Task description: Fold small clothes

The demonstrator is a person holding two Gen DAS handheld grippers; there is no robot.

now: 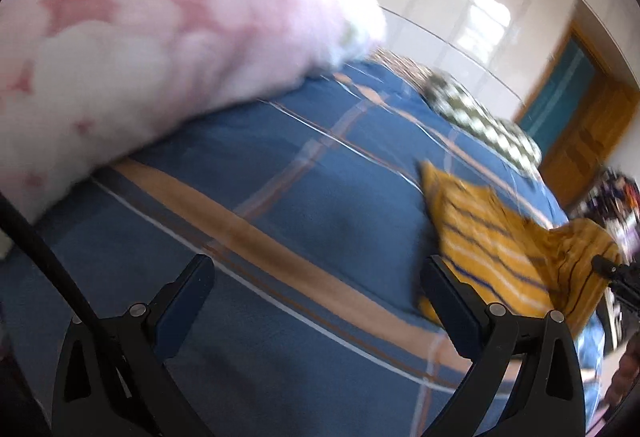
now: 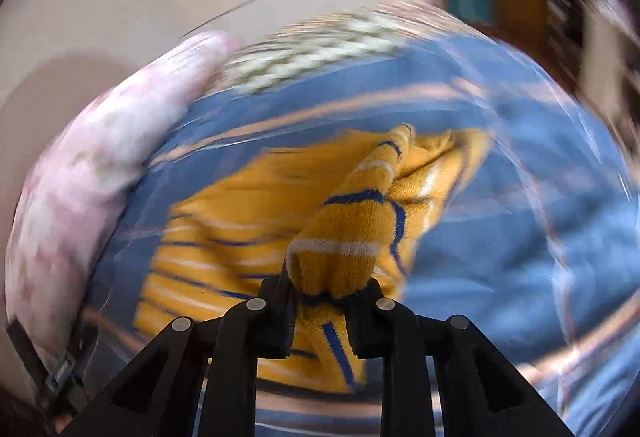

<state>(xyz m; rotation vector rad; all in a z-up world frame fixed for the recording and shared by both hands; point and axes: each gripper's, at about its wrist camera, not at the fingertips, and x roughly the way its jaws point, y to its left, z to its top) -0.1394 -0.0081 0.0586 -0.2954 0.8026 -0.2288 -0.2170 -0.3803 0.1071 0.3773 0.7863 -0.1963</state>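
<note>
A small yellow garment with blue and white stripes lies on the blue plaid bedspread. In the left wrist view it is at the right, beside my left gripper, which is open and empty above the bedspread. In the right wrist view my right gripper is shut on a bunched edge of the yellow garment and holds it up, while the rest of it trails over the bedspread. The right wrist view is blurred by motion.
A pink and white floral blanket is piled at the left of the bed. A green and white checked pillow lies at the far side. A white wall and a wooden door stand behind.
</note>
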